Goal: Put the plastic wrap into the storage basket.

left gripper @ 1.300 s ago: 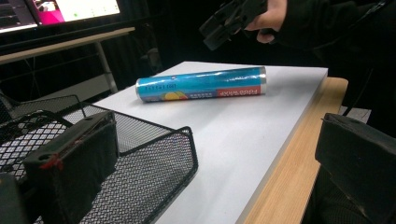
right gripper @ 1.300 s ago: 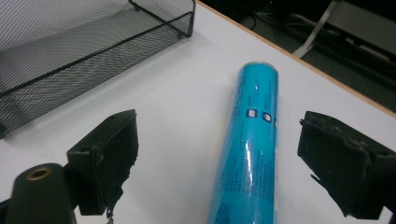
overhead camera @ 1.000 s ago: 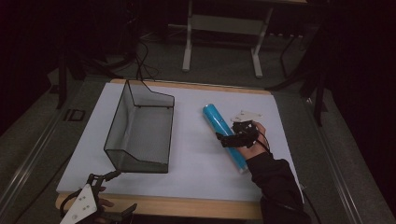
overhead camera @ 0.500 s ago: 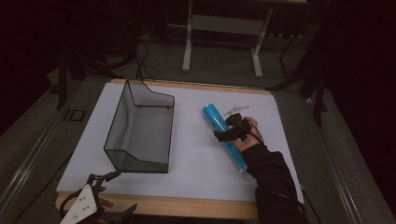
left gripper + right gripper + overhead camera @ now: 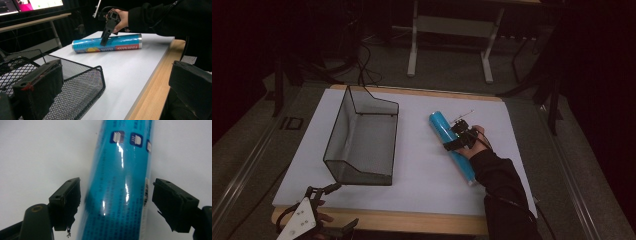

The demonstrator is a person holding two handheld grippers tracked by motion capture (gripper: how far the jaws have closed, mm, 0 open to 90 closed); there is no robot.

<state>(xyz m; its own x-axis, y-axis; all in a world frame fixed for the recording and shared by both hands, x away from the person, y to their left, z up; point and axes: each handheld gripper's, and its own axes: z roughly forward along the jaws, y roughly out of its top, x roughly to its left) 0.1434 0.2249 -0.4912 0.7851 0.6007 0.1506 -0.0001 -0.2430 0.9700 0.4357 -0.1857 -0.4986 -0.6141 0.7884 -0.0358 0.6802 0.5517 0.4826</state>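
Observation:
A blue cylindrical tube (image 5: 452, 144) lies flat on the white table top (image 5: 422, 165), right of centre. My right gripper (image 5: 457, 140) hangs directly over its middle, open, with one jaw on each side of the tube (image 5: 120, 185) and a gap at both sides. A black wire-mesh basket (image 5: 362, 137) stands left of centre, empty. My left gripper (image 5: 319, 220) rests open at the table's front-left edge, just in front of the basket (image 5: 50, 82). From there the tube (image 5: 107, 45) and the right gripper (image 5: 105, 37) show across the table.
The table has a wooden front edge (image 5: 412, 222). A metal table frame (image 5: 452, 35) stands on the dark floor beyond the far edge. A monitor (image 5: 32, 5) glows at the upper left of the left gripper view.
My right gripper has moved up along the tube toward its middle and come down over it. The left gripper has stayed still.

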